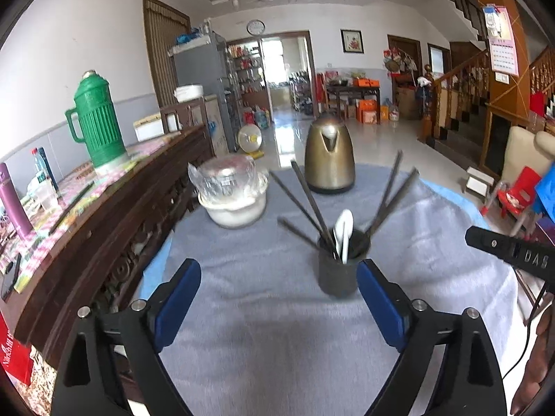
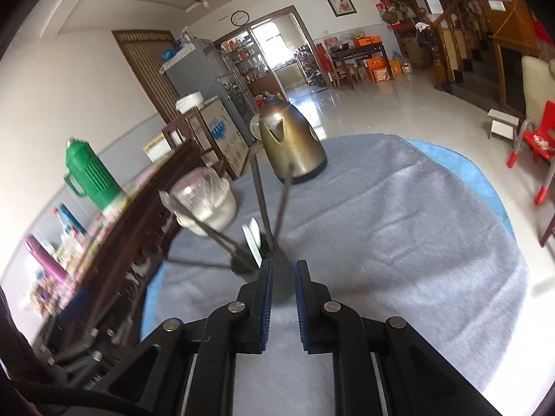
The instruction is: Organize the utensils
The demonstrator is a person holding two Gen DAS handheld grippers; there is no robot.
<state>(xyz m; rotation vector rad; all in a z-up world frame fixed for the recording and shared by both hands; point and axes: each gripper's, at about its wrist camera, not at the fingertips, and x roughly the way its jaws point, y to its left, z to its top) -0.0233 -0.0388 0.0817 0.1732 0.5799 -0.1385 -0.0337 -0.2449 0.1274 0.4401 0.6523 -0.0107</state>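
While chopsticks (image 1: pixel 305 197) and spoon (image 1: pixel 345 232) stand in dark holder (image 1: pixel 338 274) on bench (image 1: pixel 242 312): left gripper (image 1: pixel 277 284) fingers released wide, right gripper (image 2: pixel 282 277) fingers nearly clenched, empty.

The left hand-held gripper (image 1: pixel 279 298) points forward and downward with its 2 blue-padded fingers (image 1: pixel 177 303) spread wide and nothing between them, while the right hand-held gripper (image 2: pixel 283 279) tilts down likewise, its 2 fingers nearly together with a narrow empty gap.
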